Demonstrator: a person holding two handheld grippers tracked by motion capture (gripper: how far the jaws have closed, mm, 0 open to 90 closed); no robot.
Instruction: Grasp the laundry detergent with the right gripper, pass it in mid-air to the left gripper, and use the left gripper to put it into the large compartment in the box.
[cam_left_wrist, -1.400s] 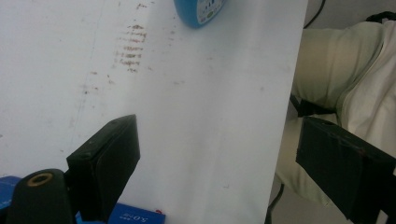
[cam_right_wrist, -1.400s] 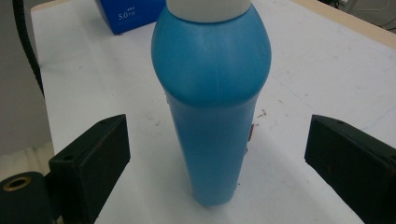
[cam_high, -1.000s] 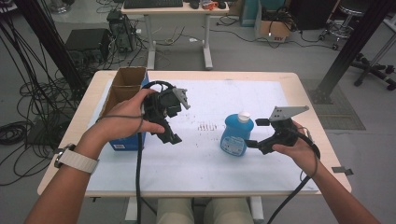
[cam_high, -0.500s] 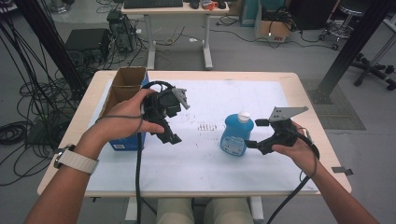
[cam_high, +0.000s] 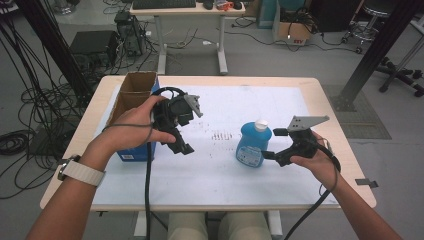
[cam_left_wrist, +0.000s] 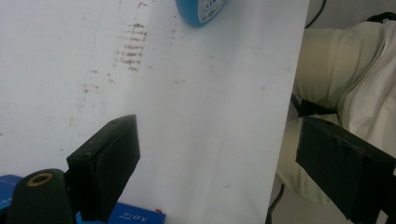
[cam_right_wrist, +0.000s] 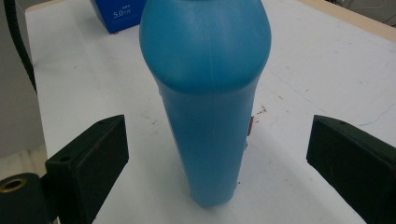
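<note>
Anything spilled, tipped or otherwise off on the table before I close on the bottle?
Nothing spilled or tipped. The blue bottle stands upright, cap on, between the open jaws of the right gripper. The one oddity is a patch of brownish marks on the white mat left of the bottle; they look like stains, not fresh liquid.

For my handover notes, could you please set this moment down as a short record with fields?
Surface: white-topped table
Main object: upright blue plastic bottle with a white cap
Right gripper: open, jaws either side of the bottle, not touching it
Left gripper: open, empty, held above the table
Other object: open cardboard box with blue sides at the table's left edge
</note>
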